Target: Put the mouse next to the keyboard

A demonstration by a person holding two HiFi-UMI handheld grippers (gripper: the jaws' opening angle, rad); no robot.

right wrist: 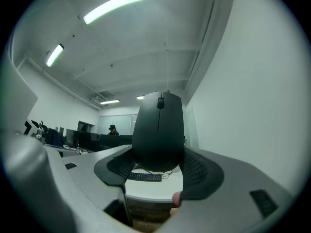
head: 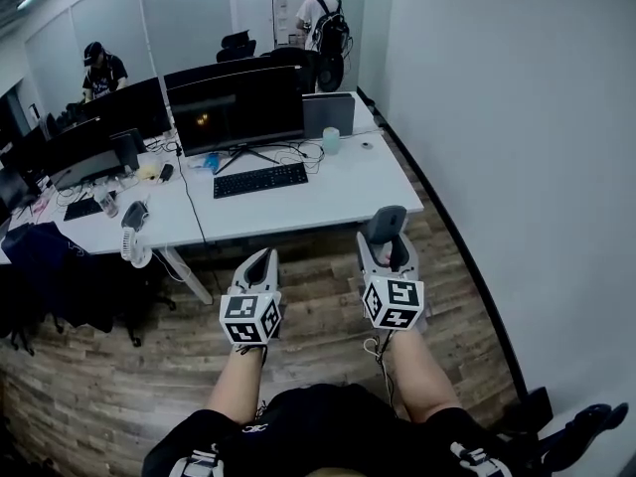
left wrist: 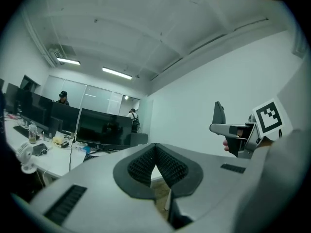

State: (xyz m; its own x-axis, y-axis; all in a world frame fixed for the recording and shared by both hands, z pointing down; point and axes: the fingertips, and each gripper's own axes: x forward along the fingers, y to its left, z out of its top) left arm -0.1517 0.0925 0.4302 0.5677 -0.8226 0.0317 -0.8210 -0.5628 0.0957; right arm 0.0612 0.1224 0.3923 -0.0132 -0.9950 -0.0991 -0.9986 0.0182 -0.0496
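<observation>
A dark grey computer mouse (right wrist: 158, 130) stands on end between the jaws of my right gripper (right wrist: 158, 171), whose ribbed pads (right wrist: 197, 171) press its sides. In the head view the mouse (head: 384, 224) sits at the tip of the right gripper (head: 386, 251), held above the floor in front of the white desk (head: 348, 192). The black keyboard (head: 260, 179) lies on that desk before a monitor; it also shows far off below the mouse (right wrist: 144, 177). My left gripper (head: 260, 266) is held beside the right one, its pads (left wrist: 141, 166) together with nothing between them.
A black monitor (head: 237, 109) stands behind the keyboard, with a grey case (head: 328, 114) and a pale cup (head: 331, 141) to its right. More desks with monitors run off to the left. Two people (head: 101, 69) stand at the back. A white wall rises on the right.
</observation>
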